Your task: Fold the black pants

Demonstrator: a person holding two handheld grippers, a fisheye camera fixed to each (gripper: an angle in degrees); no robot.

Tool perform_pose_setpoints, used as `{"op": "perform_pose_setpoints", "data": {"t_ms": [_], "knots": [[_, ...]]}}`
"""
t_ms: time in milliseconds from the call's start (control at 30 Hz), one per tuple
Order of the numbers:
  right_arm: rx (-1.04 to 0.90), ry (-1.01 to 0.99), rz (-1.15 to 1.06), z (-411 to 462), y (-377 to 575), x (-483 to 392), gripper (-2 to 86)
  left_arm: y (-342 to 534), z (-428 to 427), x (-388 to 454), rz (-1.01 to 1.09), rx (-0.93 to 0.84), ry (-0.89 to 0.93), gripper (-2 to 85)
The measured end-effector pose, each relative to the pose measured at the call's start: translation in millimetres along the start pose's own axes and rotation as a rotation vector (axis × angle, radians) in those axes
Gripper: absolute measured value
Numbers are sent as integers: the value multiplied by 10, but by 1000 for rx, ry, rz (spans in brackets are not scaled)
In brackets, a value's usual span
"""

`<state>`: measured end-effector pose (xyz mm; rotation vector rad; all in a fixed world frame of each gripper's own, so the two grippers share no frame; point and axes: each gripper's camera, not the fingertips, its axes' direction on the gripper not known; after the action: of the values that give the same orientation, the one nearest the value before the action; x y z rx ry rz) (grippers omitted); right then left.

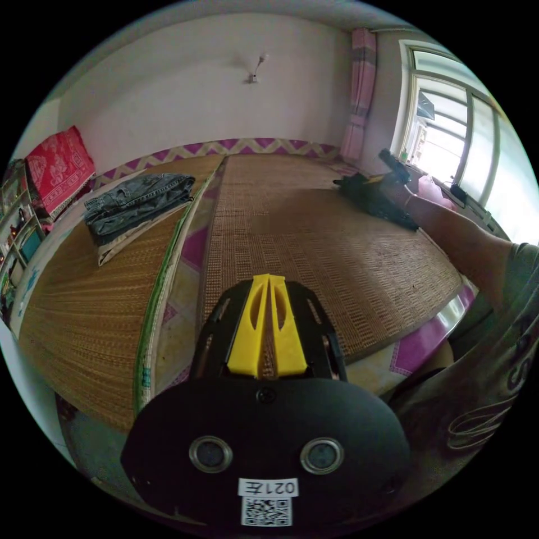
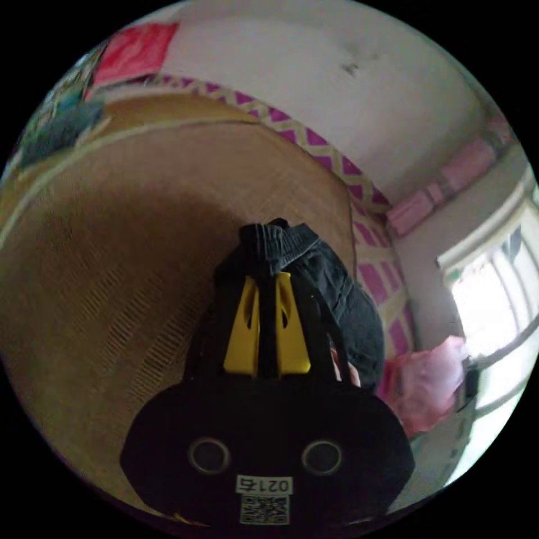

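The black pants point(image 1: 373, 199) lie bunched at the far right side of a woven mat point(image 1: 314, 241) on the bed. A person's arm point(image 1: 460, 236) reaches out to them, holding my right gripper point(image 1: 394, 164). In the right gripper view the pants point(image 2: 337, 292) hang in a crumpled heap, and my right gripper point(image 2: 268, 276) is shut on the black cloth just below the gathered waistband point(image 2: 275, 236). My left gripper point(image 1: 268, 278) hovers over the near part of the mat, its yellow jaws shut together with nothing between them.
Folded grey jeans point(image 1: 137, 205) rest on a beige cloth on a second mat point(image 1: 84, 314) to the left. A red cloth point(image 1: 59, 165) leans at the far left. A window point(image 1: 449, 140), a pink curtain point(image 1: 362, 95) and a pink bag point(image 2: 432, 382) are on the right.
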<state>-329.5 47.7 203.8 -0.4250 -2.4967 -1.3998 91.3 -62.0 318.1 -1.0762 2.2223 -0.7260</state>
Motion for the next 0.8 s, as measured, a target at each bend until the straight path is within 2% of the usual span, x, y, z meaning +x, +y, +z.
{"op": "perform_pose_setpoints", "data": {"t_ms": [100, 233, 300, 367, 500, 567, 633, 667, 800], "knots": [[68, -120, 157, -564, 4, 576, 42, 73, 7, -102, -22, -1, 30, -10], [146, -124, 7, -1616, 39, 569, 42, 190, -26, -200, -36, 17, 50, -10], [186, -155, -89, -2055, 73, 239, 44, 251, -32, -234, -47, 24, 68, -10], [219, -222, -270, -2431, 148, -566, 47, 326, -23, -268, -64, 24, 109, -9], [176, -401, -518, -2404, 445, -2170, 49, 429, 6, -335, -107, 24, 138, -8], [102, -446, -620, -2097, 784, -3165, 49, 510, 52, -437, -147, 14, 149, -5], [55, -466, -603, -1917, 989, -3533, 51, 595, 76, -563, -188, 15, 150, 2], [125, -400, -568, -1933, 1124, -3576, 54, 635, 91, -639, -189, 6, 161, 20], [183, -409, -430, -2055, 1289, -3256, 76, 723, 124, -827, -200, -1, 213, 56]]}}
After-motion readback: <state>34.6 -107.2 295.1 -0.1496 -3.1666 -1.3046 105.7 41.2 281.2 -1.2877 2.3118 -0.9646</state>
